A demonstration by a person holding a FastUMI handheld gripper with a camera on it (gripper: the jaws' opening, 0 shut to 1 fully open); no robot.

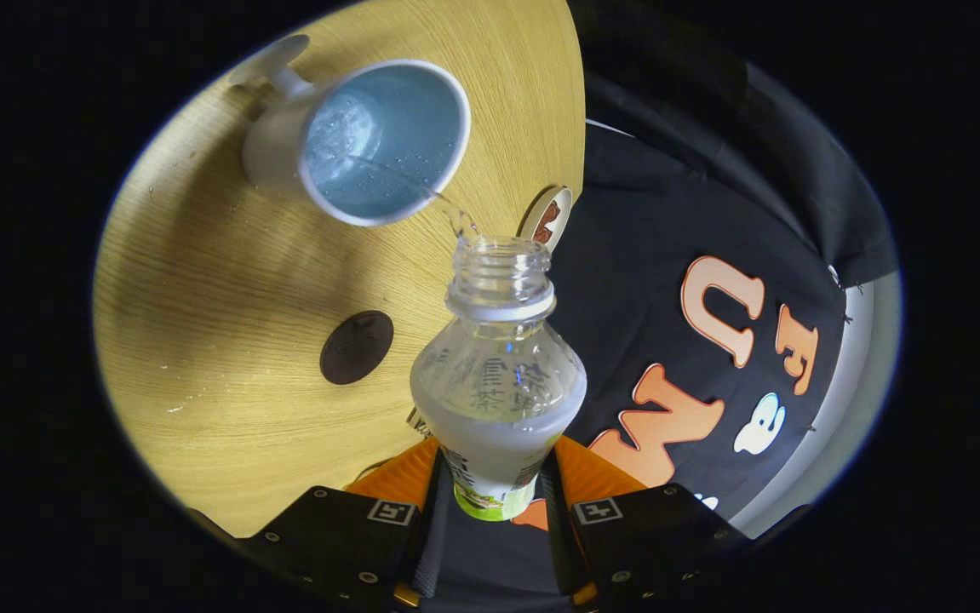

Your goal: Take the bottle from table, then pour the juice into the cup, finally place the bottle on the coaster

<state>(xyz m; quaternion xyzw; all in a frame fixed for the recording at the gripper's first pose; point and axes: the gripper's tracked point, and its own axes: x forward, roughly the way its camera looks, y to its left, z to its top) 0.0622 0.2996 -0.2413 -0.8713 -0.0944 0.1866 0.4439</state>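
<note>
The tool (496, 498) at the bottom centre grips a clear plastic bottle (498, 383), both fingers (409, 481) pressed against its lower body. The bottle is uncapped, tilted away from the camera, with pale liquid pooled in its lower part. A thin stream leaves its mouth and runs toward the white cup (370, 140) in the upper left, whose blue inside already holds liquid. The cup stands on a round wooden bench (200, 340). A dark round coaster (357, 346) lies on bare wood left of the bottle, well apart from the cup. A small printed disc (546, 217) sits at the bench's right edge, just beyond the bottle's mouth.
</note>
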